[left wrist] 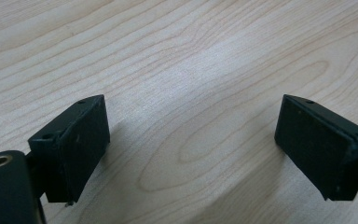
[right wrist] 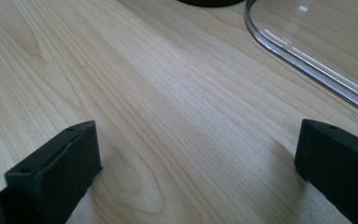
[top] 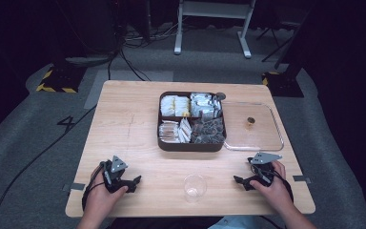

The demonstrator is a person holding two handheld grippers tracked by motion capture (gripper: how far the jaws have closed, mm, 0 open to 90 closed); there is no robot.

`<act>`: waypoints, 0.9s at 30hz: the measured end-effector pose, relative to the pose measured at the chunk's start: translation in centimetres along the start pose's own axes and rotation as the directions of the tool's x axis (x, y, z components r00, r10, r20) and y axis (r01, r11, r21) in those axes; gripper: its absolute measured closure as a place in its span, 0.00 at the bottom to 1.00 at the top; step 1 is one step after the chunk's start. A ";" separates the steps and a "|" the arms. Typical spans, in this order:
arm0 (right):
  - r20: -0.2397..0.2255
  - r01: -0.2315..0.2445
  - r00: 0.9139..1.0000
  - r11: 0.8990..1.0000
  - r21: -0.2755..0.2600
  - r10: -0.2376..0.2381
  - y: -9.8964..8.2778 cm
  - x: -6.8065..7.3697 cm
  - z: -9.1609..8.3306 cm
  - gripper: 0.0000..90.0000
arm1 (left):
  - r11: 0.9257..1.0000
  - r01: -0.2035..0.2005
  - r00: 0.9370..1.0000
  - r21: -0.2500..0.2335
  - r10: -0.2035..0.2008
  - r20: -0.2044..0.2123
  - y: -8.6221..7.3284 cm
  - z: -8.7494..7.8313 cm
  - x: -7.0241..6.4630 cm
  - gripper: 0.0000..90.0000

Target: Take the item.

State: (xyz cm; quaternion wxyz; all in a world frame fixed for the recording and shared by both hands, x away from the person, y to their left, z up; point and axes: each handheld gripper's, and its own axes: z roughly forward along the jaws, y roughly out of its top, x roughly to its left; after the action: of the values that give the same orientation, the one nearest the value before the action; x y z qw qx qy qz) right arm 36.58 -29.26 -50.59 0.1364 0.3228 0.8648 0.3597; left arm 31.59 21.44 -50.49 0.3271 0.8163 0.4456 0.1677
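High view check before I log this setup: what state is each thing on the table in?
Box: uncovered, four compartments filled with packets.
Clear lid: off, lying flat right of the box, touching it.
Clear cup: upright, looks empty.
Left tongs: open, nothing between the jaws.
Right tongs: open, nothing between the jaws.

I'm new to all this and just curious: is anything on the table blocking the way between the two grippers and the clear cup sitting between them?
Nothing visible does. The clear cup stands alone on bare table between the left gripper and the right gripper; both are open and empty. The snack box and clear lid lie farther back.
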 end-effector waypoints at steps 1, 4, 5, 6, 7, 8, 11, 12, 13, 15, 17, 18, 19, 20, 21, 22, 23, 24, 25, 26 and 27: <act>0.000 0.000 1.000 1.000 0.000 0.000 0.0 0.0 0.0 0.00 | 1.000 0.000 1.000 0.000 0.000 0.000 0.0 0.0 0.0 0.12; 0.004 0.004 1.000 1.000 -0.002 -0.004 -0.1 0.1 -0.1 0.01 | 1.000 0.013 1.000 -0.010 -0.013 -0.011 0.2 0.0 -0.3 0.23; 0.004 0.004 1.000 1.000 -0.002 -0.004 -0.1 0.1 -0.1 0.01 | 1.000 0.017 1.000 0.003 -0.017 -0.014 0.4 -0.1 -0.4 0.23; 0.004 0.004 1.000 1.000 -0.003 -0.004 -0.1 0.1 -0.1 0.01 | 1.000 0.024 1.000 0.009 -0.024 -0.019 0.5 -0.2 -0.5 0.26; 0.005 0.005 1.000 1.000 -0.005 -0.005 -0.2 0.1 -0.2 0.02 | 1.000 0.027 0.999 0.014 -0.027 -0.022 0.7 -0.3 -0.5 0.29; 0.003 0.003 1.000 1.000 -0.004 -0.003 -0.2 0.1 -0.2 0.02 | 0.999 0.031 0.999 0.010 -0.031 -0.025 0.8 -0.4 -0.6 0.31; 0.005 0.003 1.000 1.000 -0.005 -0.003 -0.2 0.1 -0.3 0.02 | 0.998 0.065 0.998 -0.024 -0.065 -0.018 1.5 -1.0 -0.8 0.33; 0.003 0.001 1.000 1.000 -0.006 -0.001 -0.2 0.1 -0.3 0.03 | 0.998 0.058 0.998 -0.032 -0.059 -0.017 1.8 -1.2 -0.9 0.33; 0.000 -0.003 1.000 1.000 -0.008 0.003 -0.2 0.1 -0.3 0.03 | 0.998 0.044 0.999 -0.046 -0.045 -0.016 2.1 -1.4 -1.1 0.31; 0.002 -0.003 1.000 1.000 -0.008 0.003 -0.2 0.1 -0.3 0.03 | 0.998 0.014 0.999 -0.065 -0.016 -0.028 2.6 -1.7 -1.4 0.29; 0.002 -0.004 1.000 1.000 -0.008 0.004 -0.2 0.1 -0.3 0.03 | 0.997 0.017 1.000 -0.070 -0.019 -0.022 3.1 -1.9 -1.7 0.28; 0.002 -0.004 1.000 1.000 -0.008 0.004 -0.2 0.1 -0.3 0.03 | 0.997 0.021 1.000 -0.070 -0.022 -0.013 3.3 -2.1 -1.8 0.28; 0.003 -0.004 1.000 1.000 -0.007 0.004 -0.2 0.1 -0.3 0.03 | 0.997 0.024 1.000 -0.076 -0.023 0.007 3.7 -2.2 -1.9 0.28; 0.003 -0.004 1.000 1.000 -0.007 0.004 -0.2 0.1 -0.3 0.03 | 0.997 0.024 1.000 -0.076 -0.023 0.007 3.7 -2.2 -1.9 0.28; 0.003 -0.004 1.000 1.000 -0.008 0.004 -0.2 0.1 -0.3 0.03 | 0.997 0.028 0.999 -0.075 -0.026 0.024 4.1 -2.4 -2.0 0.29; 0.003 -0.004 1.000 1.000 -0.008 0.004 -0.2 0.1 -0.3 0.03 | 0.997 0.028 0.999 -0.075 -0.026 0.024 4.1 -2.4 -2.0 0.29; 0.003 -0.003 1.000 1.000 -0.007 0.003 -0.2 0.1 -0.3 0.03 | 0.997 0.030 0.999 -0.071 -0.027 0.032 4.3 -2.4 -2.0 0.29; 0.004 -0.004 1.000 1.000 -0.008 0.004 -0.2 0.1 -0.3 0.03 | 0.997 0.029 0.999 -0.069 -0.026 0.039 4.5 -2.5 -1.9 0.30; 0.003 -0.004 1.000 1.000 -0.008 0.004 -0.2 0.1 -0.3 0.03 | 0.997 0.039 0.998 -0.063 -0.036 0.048 4.8 -2.6 -2.0 0.31; 0.003 -0.004 1.000 1.000 -0.007 0.004 -0.2 0.1 -0.3 0.03 | 0.997 0.041 0.997 -0.059 -0.037 0.062 5.1 -2.6 -1.9 0.31; 0.003 -0.004 1.000 1.000 -0.007 0.004 -0.2 0.1 -0.3 0.03 | 0.997 0.042 0.997 -0.058 -0.039 0.067 5.3 -2.7 -1.9 0.31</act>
State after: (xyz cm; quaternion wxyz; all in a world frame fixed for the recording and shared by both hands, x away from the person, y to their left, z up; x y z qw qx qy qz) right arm 36.27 -29.45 -50.56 0.1384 0.3245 0.8626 0.3627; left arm 32.25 18.81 -44.87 0.3689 0.8022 0.4458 0.1471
